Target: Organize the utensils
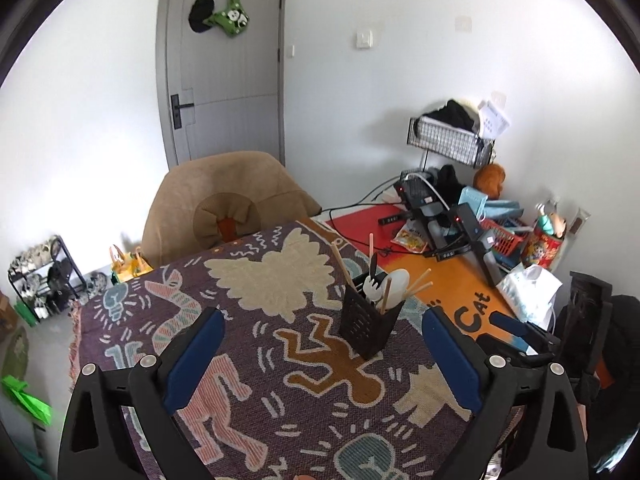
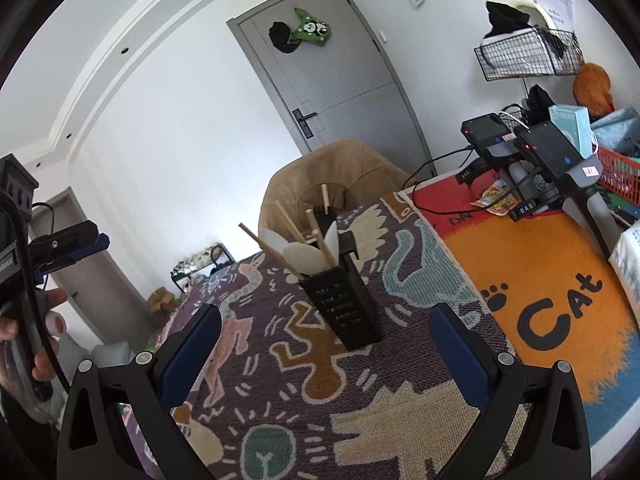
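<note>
A black perforated utensil holder (image 1: 368, 322) stands upright on the patterned purple cloth (image 1: 280, 280). It holds several wooden chopsticks (image 1: 340, 260), white spoons (image 1: 394, 284) and a black-and-white fork (image 1: 374, 276). It also shows in the right wrist view (image 2: 346, 304) with the chopsticks (image 2: 272, 250) and spoons (image 2: 304, 258) sticking out. My left gripper (image 1: 322, 354) is open and empty, just in front of the holder. My right gripper (image 2: 326, 354) is open and empty, also in front of it. The other gripper shows at the left edge of the right wrist view (image 2: 68, 246).
An orange cat mat (image 2: 560, 304) lies right of the cloth. Beyond it are black devices with cables (image 2: 532, 148), a red basket (image 2: 616, 172) and a wire shelf (image 2: 528, 56). A tan chair (image 1: 224, 204) stands behind the table. A white bag (image 1: 528, 292) lies on the mat.
</note>
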Demonstrator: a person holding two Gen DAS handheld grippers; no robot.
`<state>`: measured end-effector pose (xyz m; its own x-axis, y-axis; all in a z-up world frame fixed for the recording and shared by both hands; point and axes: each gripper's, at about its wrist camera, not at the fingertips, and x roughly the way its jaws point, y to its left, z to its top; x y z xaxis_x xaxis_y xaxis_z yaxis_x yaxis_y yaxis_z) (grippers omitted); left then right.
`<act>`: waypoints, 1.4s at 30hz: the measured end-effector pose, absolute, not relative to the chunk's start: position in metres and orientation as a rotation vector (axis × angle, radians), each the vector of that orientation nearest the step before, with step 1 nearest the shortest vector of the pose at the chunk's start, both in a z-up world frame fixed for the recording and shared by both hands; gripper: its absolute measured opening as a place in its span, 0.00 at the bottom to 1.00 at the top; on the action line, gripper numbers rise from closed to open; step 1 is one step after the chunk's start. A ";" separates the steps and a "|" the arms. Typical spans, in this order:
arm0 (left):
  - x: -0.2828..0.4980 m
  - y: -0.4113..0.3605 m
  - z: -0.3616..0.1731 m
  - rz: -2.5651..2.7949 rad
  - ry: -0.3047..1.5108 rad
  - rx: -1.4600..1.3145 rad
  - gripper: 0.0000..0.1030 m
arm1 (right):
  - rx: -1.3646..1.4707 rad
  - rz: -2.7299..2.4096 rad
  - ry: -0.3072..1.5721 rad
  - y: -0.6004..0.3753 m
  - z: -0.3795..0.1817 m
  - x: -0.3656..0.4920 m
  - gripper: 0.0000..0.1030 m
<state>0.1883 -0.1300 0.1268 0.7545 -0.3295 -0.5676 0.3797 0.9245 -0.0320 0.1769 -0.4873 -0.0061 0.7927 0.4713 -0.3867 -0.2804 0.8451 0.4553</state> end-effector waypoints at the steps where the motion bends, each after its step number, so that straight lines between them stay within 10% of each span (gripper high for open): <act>1: 0.183 -0.126 0.125 -0.390 0.587 0.077 0.97 | 0.380 0.413 0.514 -0.484 -0.004 0.175 1.00; 42: 0.061 -0.023 0.045 -0.054 0.373 -0.052 1.00 | 0.133 0.364 0.483 -0.402 0.014 0.099 1.00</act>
<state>0.0606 -0.0230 0.0449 0.9299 -0.0625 -0.3625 0.0431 0.9972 -0.0611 0.0992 -0.4017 0.0135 0.8226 0.3727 -0.4295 -0.3102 0.9271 0.2103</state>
